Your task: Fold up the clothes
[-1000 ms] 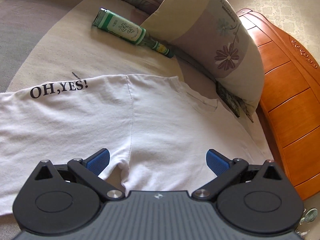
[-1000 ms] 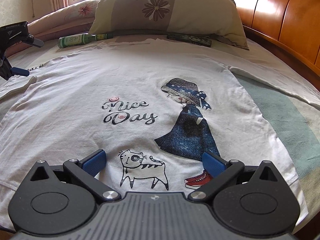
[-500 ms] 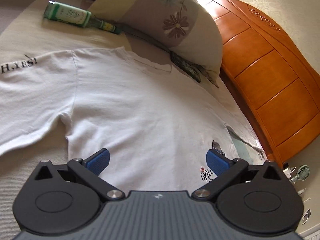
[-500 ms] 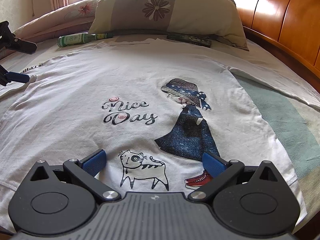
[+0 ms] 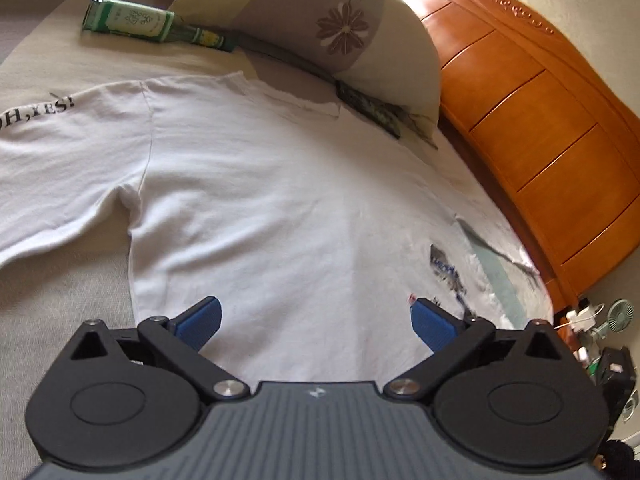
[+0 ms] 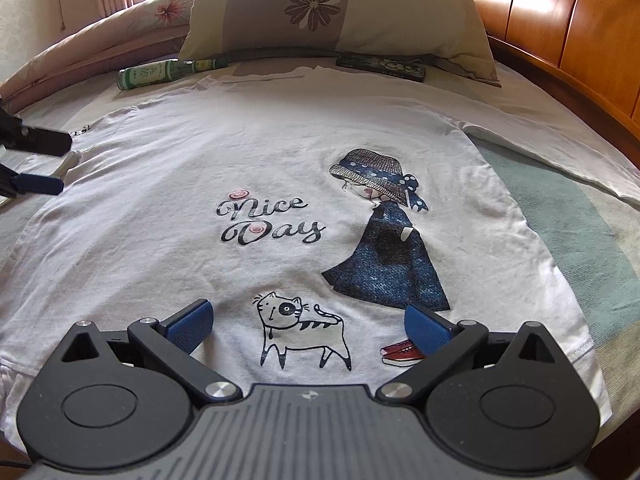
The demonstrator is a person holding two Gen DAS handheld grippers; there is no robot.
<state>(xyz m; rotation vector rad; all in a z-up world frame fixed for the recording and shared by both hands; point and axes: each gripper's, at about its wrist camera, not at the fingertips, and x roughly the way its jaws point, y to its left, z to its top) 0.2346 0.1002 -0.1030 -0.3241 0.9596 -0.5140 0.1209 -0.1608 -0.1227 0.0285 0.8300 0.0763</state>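
One white T-shirt (image 6: 248, 168) lies spread flat and face up on the bed (image 6: 580, 220), its collar toward the one flowered pillow (image 6: 332, 8) and its hem just under my right claw (image 6: 306, 322). I hold that claw with its two blue pads wide apart, nothing between them, above the printed cat near the hem. My left claw (image 5: 316, 318) is also spread wide and empty, over the shirt's side below the one sleeve that reads "OH,YES!" (image 5: 56, 152); from the right wrist view its two fingers show at the far left edge. The other sleeve (image 6: 560, 148) stretches toward the wooden headboard (image 6: 560, 12). One green bottle (image 6: 160, 72) lies on its side by the pillow, and one dark flat box (image 6: 380, 66) rests just beyond the collar.
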